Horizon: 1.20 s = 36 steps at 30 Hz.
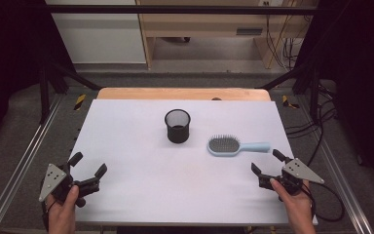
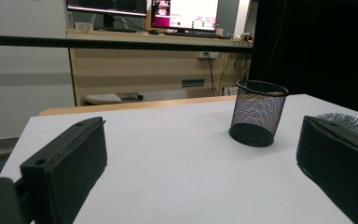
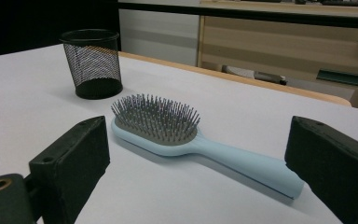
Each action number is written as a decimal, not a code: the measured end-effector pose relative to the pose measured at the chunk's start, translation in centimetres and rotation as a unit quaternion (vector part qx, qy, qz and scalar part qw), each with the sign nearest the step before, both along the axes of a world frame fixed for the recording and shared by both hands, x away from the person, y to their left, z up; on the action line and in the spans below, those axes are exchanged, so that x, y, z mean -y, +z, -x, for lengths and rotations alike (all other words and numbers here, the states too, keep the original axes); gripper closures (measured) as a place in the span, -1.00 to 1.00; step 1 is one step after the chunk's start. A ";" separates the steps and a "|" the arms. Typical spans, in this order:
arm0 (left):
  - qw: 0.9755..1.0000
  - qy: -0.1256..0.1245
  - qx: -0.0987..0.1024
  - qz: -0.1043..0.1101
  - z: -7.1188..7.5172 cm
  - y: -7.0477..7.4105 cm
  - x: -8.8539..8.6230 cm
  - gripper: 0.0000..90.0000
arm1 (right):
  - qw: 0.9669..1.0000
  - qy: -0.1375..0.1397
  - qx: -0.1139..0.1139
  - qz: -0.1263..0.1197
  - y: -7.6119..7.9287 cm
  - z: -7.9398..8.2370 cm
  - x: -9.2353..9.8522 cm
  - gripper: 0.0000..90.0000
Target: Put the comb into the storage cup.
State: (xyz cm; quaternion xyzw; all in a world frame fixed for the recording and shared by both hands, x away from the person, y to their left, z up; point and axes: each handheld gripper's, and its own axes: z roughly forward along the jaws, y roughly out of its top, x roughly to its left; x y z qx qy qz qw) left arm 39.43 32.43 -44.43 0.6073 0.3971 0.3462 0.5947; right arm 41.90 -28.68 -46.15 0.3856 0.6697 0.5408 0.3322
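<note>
Where the brush [image 1: 224,145] lies, pale table [image 1: 141,180] before wooden desk [image 1: 199,22]

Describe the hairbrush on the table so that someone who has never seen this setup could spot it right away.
Start at the white table and find the black mesh cup standing near its middle. Just to the right of the cup, toward the right gripper, lies the hairbrush. It is pale blue, lying flat with grey bristles up, handle pointing right.
</note>
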 end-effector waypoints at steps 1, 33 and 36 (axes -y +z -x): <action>1.000 0.000 0.000 0.000 0.0 0.0 0.1 -0.96 | 1.000 -0.001 -0.001 0.000 0.0 0.0 0.0 -0.85; 1.000 -0.004 -0.003 -0.014 -0.1 -0.2 0.1 -0.96 | 0.996 -0.073 -0.037 0.039 9.0 -6.9 -3.9 -0.15; 1.000 -0.003 -0.005 -0.015 -0.2 -0.2 0.1 -0.96 | 0.994 -0.082 -0.055 0.049 8.5 -8.5 -3.4 0.19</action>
